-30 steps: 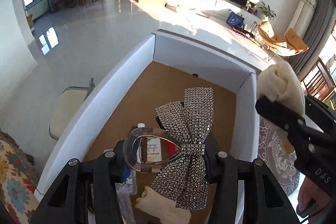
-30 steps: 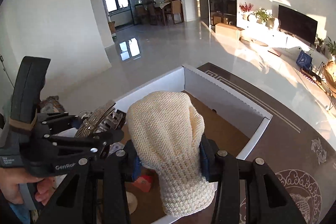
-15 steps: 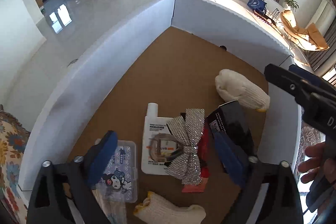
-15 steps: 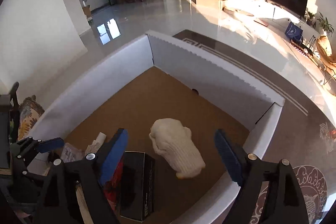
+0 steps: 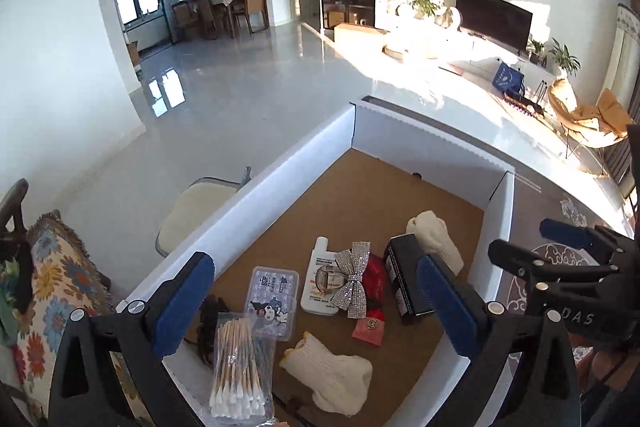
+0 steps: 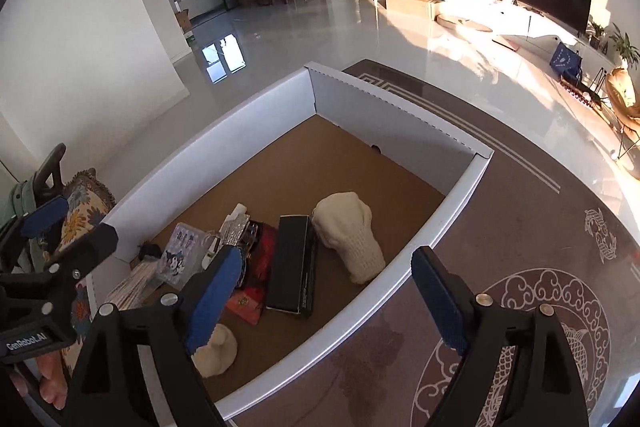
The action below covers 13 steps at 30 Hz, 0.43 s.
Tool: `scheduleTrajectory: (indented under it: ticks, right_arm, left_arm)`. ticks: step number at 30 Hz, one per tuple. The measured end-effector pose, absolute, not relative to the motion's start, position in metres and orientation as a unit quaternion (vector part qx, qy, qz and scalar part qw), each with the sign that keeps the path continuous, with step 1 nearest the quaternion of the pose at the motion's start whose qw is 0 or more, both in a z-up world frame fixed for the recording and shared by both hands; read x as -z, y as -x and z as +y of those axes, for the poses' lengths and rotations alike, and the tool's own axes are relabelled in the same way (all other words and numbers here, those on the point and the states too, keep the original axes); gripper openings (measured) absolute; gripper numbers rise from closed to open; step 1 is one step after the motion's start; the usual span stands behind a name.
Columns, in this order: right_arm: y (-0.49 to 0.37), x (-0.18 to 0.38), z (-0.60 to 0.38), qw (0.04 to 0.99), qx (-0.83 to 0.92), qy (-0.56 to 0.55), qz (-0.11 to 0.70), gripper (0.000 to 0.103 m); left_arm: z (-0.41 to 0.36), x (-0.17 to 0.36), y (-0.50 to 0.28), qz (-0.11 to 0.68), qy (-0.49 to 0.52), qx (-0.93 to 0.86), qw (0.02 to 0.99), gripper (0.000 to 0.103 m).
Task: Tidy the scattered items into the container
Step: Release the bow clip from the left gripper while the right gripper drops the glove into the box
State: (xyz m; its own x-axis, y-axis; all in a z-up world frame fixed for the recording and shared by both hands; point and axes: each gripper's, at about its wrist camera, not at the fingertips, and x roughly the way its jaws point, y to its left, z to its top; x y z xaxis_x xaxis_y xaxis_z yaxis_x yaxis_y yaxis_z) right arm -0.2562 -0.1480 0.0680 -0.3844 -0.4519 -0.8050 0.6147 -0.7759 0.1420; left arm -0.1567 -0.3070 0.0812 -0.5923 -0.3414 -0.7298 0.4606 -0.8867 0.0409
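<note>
A white cardboard box [image 5: 280, 183] with a brown floor holds the items. In it lie a rhinestone bow clip [image 5: 352, 285] on a white tube [image 5: 322, 283], a black carton [image 5: 404, 281], a cream knit glove [image 5: 434, 239], a second cream glove [image 5: 328, 373], a clear cartoon case [image 5: 272, 303], cotton swabs [image 5: 238, 367] and a red packet [image 5: 370, 327]. My left gripper [image 5: 316, 301] hangs open above the box's near end, gripping nothing. My right gripper [image 6: 324, 299] stands open over the box's near right wall [image 6: 452, 211], above the glove [image 6: 352, 231] and the carton [image 6: 292, 263], gripping nothing.
The box sits on a dark rug with fish patterns [image 6: 560, 307]. A floral cushion [image 5: 52, 287] lies left of it, and a cream-seated chair [image 5: 200, 203] stands behind its left wall. Glossy floor stretches beyond. Fingers of a hand [image 6: 48, 379] hold the left tool.
Both grippers have opened. The bow clip left the left gripper and the cream glove left the right one; both lie in the box. The two grippers dipped toward the box, then drew back up.
</note>
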Motion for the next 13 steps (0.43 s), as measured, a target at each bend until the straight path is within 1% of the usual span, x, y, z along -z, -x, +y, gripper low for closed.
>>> scheduleTrajectory:
  ticks: [5,8,10,13]
  right_arm:
    - [0.25,-0.076,-0.146,0.321,0.833,-0.439,0.101,0.087]
    - [0.251,-0.078,-0.147,0.317,0.836,-0.436,0.102,0.087]
    - [0.251,-0.077,-0.149,0.317,0.837,-0.434,0.102,0.087]
    - [0.249,-0.073,-0.157,0.32,0.835,-0.434,0.112,0.087]
  left_arm:
    - [-0.302,-0.09,0.148,0.09,-0.384,0.887,0.24,0.103]
    - [-0.308,-0.086,0.148,0.118,-0.396,0.879,0.237,0.103]
    - [-0.312,-0.084,0.143,0.136,-0.386,0.877,0.253,0.103]
    - [-0.309,-0.083,0.14,0.124,-0.371,0.878,0.277,0.103]
